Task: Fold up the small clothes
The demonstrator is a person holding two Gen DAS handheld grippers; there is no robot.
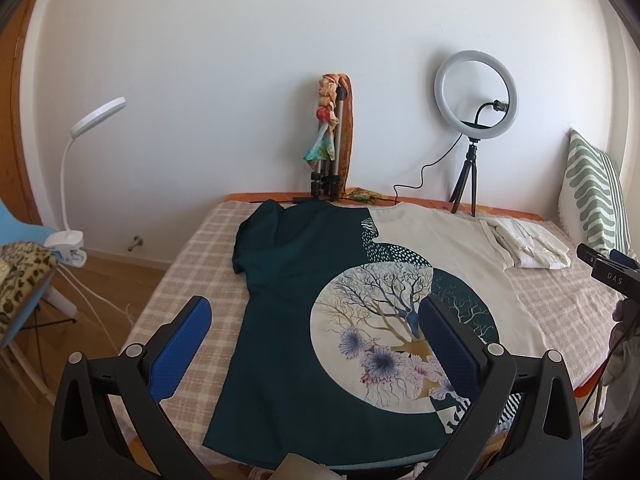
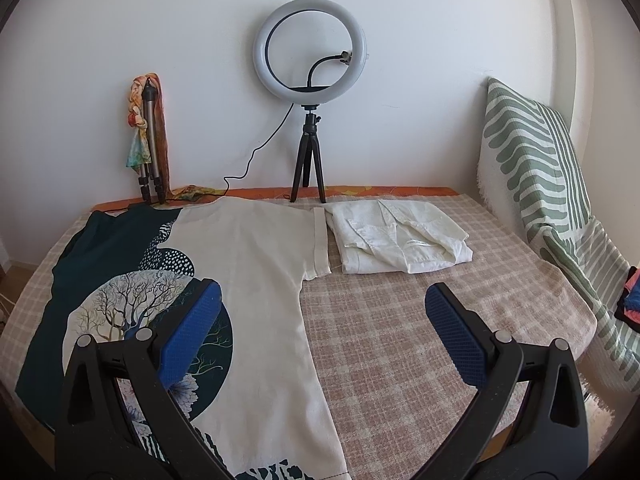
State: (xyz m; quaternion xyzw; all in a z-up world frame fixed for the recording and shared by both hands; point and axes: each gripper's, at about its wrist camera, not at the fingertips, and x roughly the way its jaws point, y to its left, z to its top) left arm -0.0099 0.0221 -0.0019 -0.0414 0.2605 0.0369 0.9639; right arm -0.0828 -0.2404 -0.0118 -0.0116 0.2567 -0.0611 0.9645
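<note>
Teal-and-cream tree-print shirt (image 1: 320,308) on pink checked bedcover (image 2: 400,340).

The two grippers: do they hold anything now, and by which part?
Nothing is held. The left gripper and right gripper hover open above the spread shirt.

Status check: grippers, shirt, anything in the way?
Left hand-held gripper open, above the shirt. Right hand-held gripper open, empty. Shirt spread flat, unfolded. Folded white garment touches its right sleeve; nothing blocks.
</note>
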